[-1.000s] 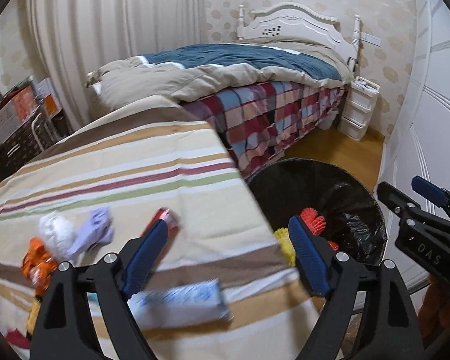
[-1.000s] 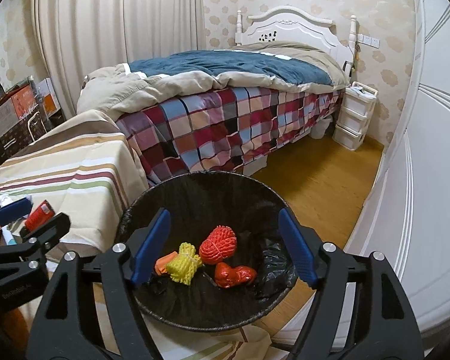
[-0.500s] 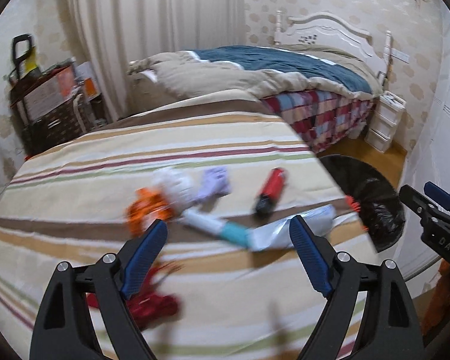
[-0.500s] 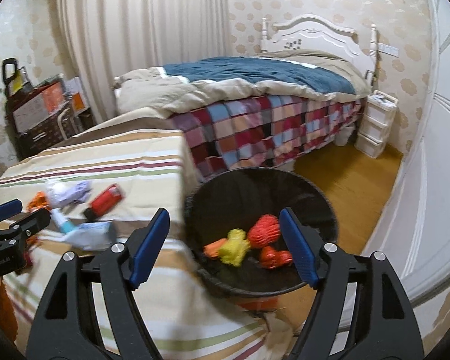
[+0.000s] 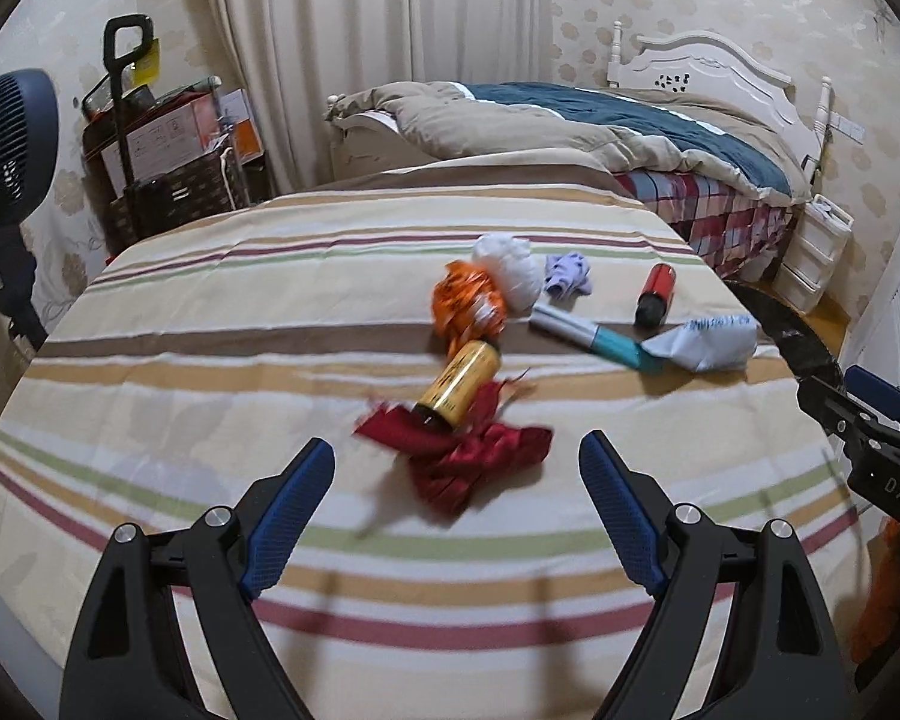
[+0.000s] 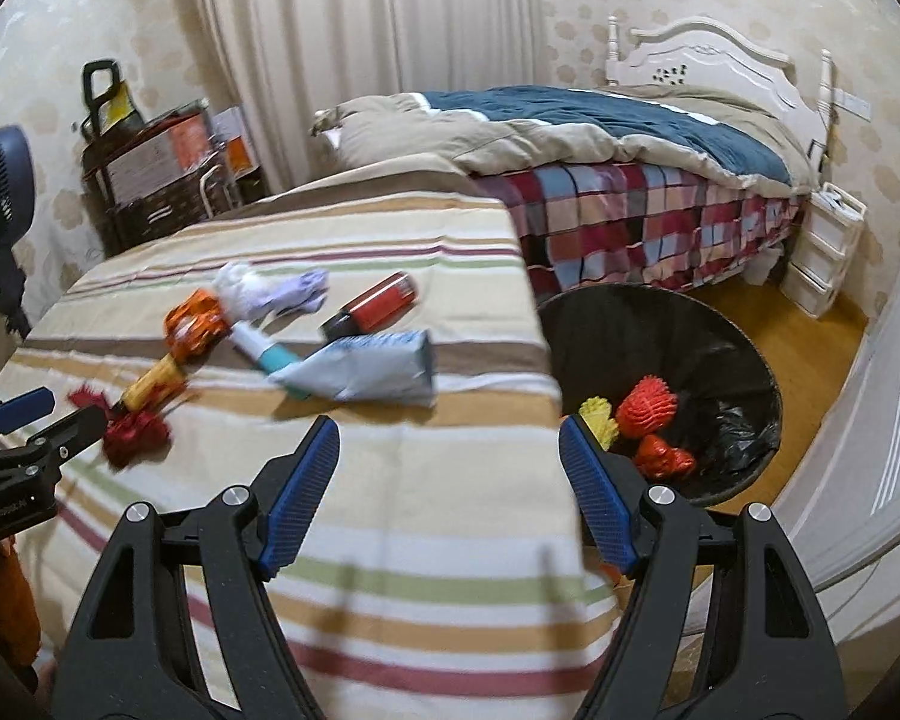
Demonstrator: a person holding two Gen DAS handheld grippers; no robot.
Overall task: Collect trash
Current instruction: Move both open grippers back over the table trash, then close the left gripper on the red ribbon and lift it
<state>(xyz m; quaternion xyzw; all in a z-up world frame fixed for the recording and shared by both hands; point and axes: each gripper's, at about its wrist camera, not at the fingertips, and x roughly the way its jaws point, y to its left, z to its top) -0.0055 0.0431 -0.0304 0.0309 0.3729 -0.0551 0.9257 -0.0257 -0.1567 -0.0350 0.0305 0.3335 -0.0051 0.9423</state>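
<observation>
The left gripper (image 5: pixel 456 498) has its fingers spread wide with nothing between them, hanging above the striped bench (image 5: pixel 210 360). Just ahead, at 12 o'clock in the left wrist view, lies a crumpled red wrapper (image 5: pixel 468 450) with a gold can (image 5: pixel 459 381) resting across it. Beyond that, toward 12 to 1 o'clock, sit an orange crumpled packet (image 5: pixel 468 303), a white wad (image 5: pixel 510 267) touching it, a lilac scrap (image 5: pixel 567 276), a teal-and-white tube (image 5: pixel 594 336), a red can (image 5: pixel 654 294) and a pale blue pouch (image 5: pixel 708 339).

The right gripper (image 6: pixel 450 492) also has its fingers apart and empty, over the bench's edge. At 11 o'clock in its view is the pale blue pouch; at 2 o'clock, down beside the bench, stands the black-lined bin (image 6: pixel 738 360). Inside it lie a yellow ball (image 6: pixel 600 414), a spiky red ball (image 6: pixel 651 405) and another red lump (image 6: pixel 666 459).

By my reading the job is partly done: three pieces visibly lie in the bin, while about eight wait on the bench. Neither gripper holds anything, so the next pickup is not yet begun; the red wrapper and gold can look nearest to the left fingers
</observation>
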